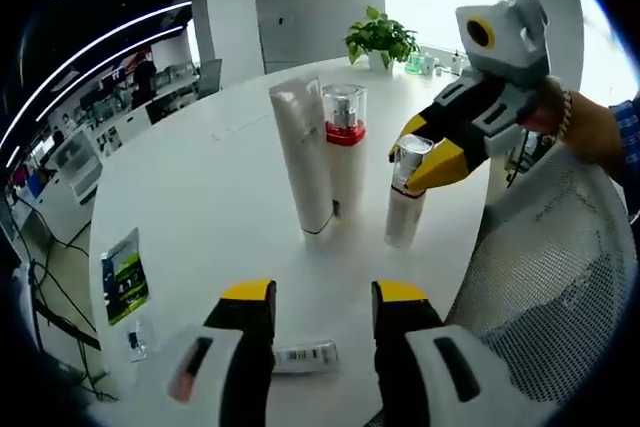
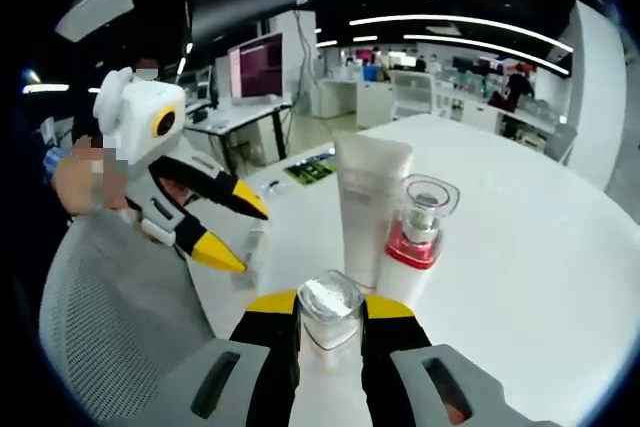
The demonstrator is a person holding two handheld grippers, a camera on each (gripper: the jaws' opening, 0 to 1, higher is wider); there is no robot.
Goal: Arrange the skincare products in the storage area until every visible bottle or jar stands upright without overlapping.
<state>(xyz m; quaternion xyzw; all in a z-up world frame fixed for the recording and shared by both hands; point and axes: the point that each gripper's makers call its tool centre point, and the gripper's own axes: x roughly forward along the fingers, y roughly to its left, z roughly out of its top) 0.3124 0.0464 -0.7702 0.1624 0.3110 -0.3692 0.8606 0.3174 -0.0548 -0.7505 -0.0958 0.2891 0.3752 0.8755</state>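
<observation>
Three products stand close together on the round white table [image 1: 200, 187]: a tall white tube [image 1: 305, 157] [image 2: 370, 202], a bottle with a red band and clear cap [image 1: 345, 137] [image 2: 420, 222], and a smaller white bottle with a clear cap [image 1: 405, 202] [image 2: 330, 309]. My right gripper [image 1: 418, 155] [image 2: 332, 305] is shut on that small bottle's cap, and the bottle stands upright. My left gripper [image 1: 324, 292] [image 2: 240, 232] hangs open over the table's near edge, holding nothing. A small white tube with a barcode [image 1: 305, 355] lies flat below it.
A grey mesh chair [image 1: 560, 277] [image 2: 110, 327] stands against the table edge by both grippers. A green leaflet [image 1: 125, 272] lies at the table's left side and a potted plant [image 1: 380, 37] at the far edge. Office desks and screens fill the background.
</observation>
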